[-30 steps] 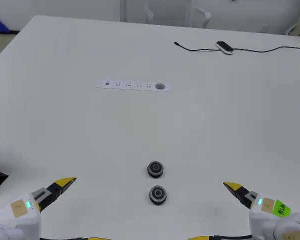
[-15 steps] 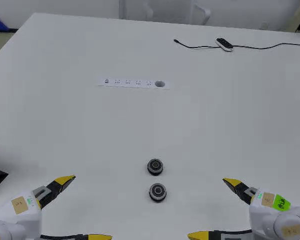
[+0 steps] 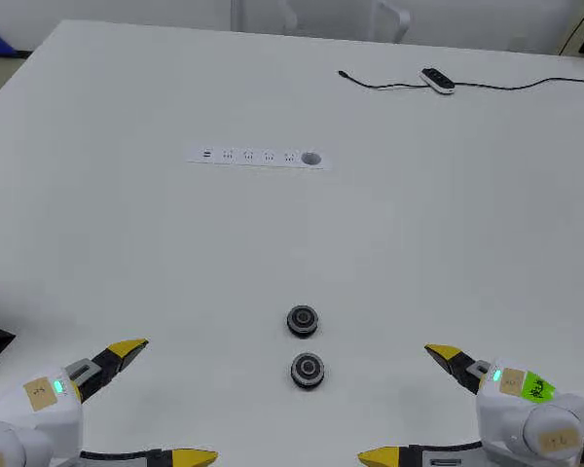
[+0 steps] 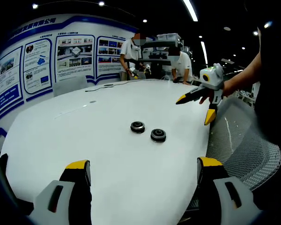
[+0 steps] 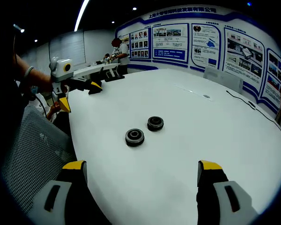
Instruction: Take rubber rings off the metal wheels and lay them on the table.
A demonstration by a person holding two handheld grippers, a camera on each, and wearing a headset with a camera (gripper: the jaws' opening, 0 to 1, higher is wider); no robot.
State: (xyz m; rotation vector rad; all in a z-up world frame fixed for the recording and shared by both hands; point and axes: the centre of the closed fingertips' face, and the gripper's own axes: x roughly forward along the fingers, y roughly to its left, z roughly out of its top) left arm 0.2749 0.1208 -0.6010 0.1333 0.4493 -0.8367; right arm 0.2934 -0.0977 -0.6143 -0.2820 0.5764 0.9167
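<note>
Zero progress: both metal wheels [image 3: 303,321], rubber rings [image 3: 295,372] apparently on, sit close together well nearside of the power strip [image 3: 258,157]; left gripper [image 3: 161,402] and right gripper [image 3: 411,404], farther from it, gape wide, empty.

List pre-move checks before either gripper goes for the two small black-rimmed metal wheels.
1. Left gripper open and empty: ok.
2. Right gripper open and empty: ok.
3. Near black-rimmed metal wheel and far black-rimmed metal wheel flat and apart: ok.
4. Black rubber rings fully seated on both: cannot tell, too small.
5. Bare white table beside the wheels for laying rings: ok.
</note>
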